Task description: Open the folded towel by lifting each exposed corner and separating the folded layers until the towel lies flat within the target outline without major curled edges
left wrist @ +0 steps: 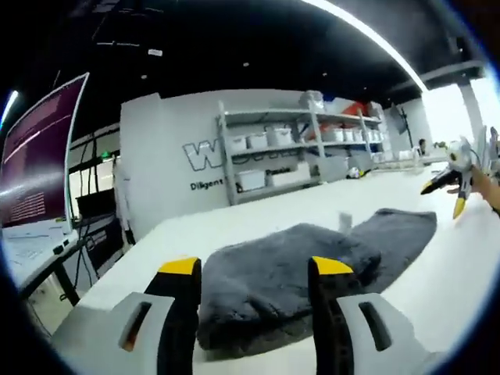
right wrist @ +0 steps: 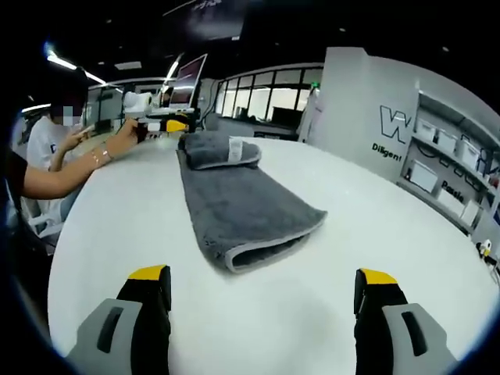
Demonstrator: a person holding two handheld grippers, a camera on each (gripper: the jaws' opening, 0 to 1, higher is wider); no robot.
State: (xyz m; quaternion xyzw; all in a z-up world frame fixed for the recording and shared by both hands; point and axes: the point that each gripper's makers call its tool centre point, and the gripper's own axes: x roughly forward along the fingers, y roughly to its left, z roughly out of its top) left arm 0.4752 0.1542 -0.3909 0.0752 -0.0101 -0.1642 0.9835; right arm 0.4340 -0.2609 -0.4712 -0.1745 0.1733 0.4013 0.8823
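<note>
Grey towel (right wrist: 234,199), folded (one end doubled back), on white table (right wrist: 375,226), left claw (left wrist: 256,269) and right claw (right wrist: 264,280) both agape.

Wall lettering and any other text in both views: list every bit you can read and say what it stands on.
"W": large outlined letter on the white wall; the rest hides behind the shelving.
"Diligent": small dark word beneath it on the same wall.
Further words on that line: partly hidden, unreadable.
Monitor: text lines too blurred.
Towel tag: nothing legible.
</note>
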